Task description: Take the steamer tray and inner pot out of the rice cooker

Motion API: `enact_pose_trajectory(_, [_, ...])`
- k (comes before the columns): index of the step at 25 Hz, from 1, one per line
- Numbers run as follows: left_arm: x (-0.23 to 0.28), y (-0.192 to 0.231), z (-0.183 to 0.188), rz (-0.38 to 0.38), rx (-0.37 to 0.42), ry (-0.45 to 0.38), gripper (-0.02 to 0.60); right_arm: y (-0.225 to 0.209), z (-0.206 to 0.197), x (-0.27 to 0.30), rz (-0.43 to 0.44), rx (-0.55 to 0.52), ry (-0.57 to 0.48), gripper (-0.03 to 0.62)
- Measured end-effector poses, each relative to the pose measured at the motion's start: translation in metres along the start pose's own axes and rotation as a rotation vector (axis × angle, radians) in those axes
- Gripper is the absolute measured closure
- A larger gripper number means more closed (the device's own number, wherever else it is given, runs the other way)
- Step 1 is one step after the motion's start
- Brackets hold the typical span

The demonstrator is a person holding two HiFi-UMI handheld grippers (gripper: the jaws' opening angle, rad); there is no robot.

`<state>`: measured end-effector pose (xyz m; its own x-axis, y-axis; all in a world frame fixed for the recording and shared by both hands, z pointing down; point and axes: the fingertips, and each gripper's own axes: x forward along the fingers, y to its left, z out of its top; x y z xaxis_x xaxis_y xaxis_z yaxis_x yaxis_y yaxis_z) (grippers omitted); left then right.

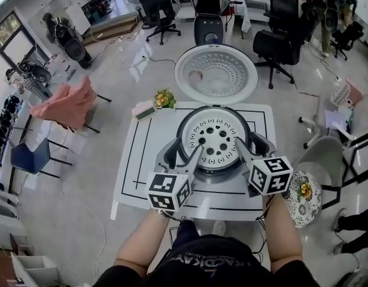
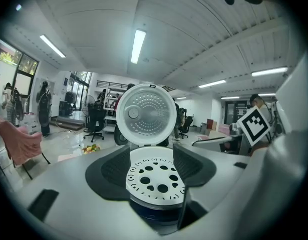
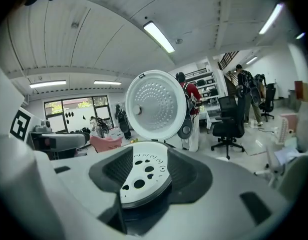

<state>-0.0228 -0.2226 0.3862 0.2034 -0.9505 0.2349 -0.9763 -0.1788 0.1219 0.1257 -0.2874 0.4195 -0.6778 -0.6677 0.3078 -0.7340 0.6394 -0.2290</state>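
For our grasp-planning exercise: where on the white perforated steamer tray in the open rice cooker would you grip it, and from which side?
Likely the rim of the steamer tray, at its near-left and near-right edges, coming from the person's side. It lies flat, a thin disc offering only its rim, and the upright lid blocks the far side.

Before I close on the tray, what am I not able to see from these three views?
Inner pot: the steamer tray covers it in every view.
Contact: in the head view the left gripper and right gripper overlap the tray's rim; touching or not is unclear.
Rice cooker front: head view, behind the marker cubes.
Yellow item at the table corner: too small.
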Motion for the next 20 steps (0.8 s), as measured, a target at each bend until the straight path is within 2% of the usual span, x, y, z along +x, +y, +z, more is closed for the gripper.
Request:
enact_pose_trajectory(3, [0.011, 0.014, -0.006, -0.020, 0.021, 0.032, 0.322, -0.002, -0.002, 0.008, -0.050, 0.003, 0.008, 0.395])
enact_pose_trajectory(13, [0.056, 0.051, -0.031, -0.051, 0.172, 0.159, 0.307, -0.017, -0.026, 0.027, -0.236, -0.002, 0.068, 0.395])
enact_pose_trajectory(20, [0.083, 0.057, -0.050, -0.092, 0.209, 0.230, 0.301, -0.032, -0.036, 0.029, -0.349, -0.052, 0.111, 0.395])
